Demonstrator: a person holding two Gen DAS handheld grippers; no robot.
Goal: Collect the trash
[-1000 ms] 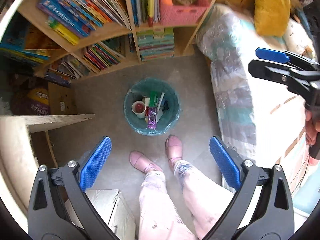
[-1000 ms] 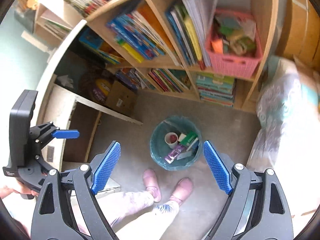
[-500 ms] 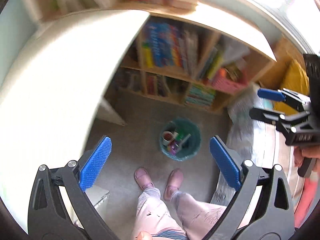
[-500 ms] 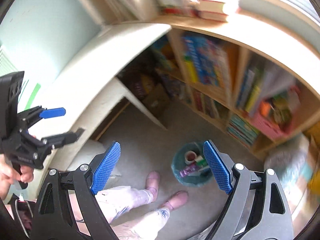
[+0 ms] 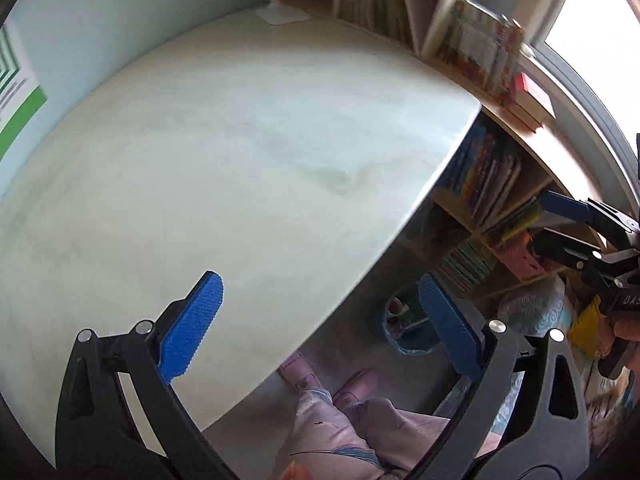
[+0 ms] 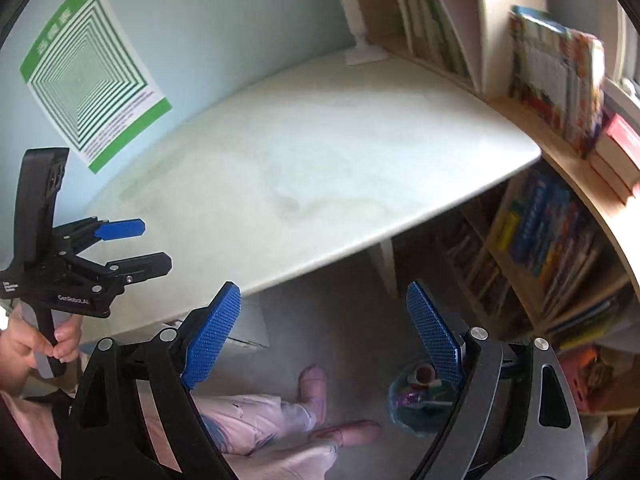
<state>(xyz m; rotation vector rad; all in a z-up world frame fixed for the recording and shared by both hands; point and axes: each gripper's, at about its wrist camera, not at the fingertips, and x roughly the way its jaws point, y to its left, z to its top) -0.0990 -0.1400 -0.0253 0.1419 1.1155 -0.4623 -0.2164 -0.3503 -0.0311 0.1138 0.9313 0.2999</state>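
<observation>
Pale and bare, the desk top [image 5: 224,168] filled the upper left of both views, with bookshelves [image 6: 560,216] at the right. Both tongs were released and held nothing: the left gripper [image 5: 316,324] over the desk edge, the right gripper [image 6: 324,332] over the floor. What trash showed lay in the teal bin [image 6: 416,400] at the lower right: a cup [image 6: 424,374] and wrappers, blurred. It looked light, thin and crushable; I judged a gentle pinch on an edge or rim best.
</observation>
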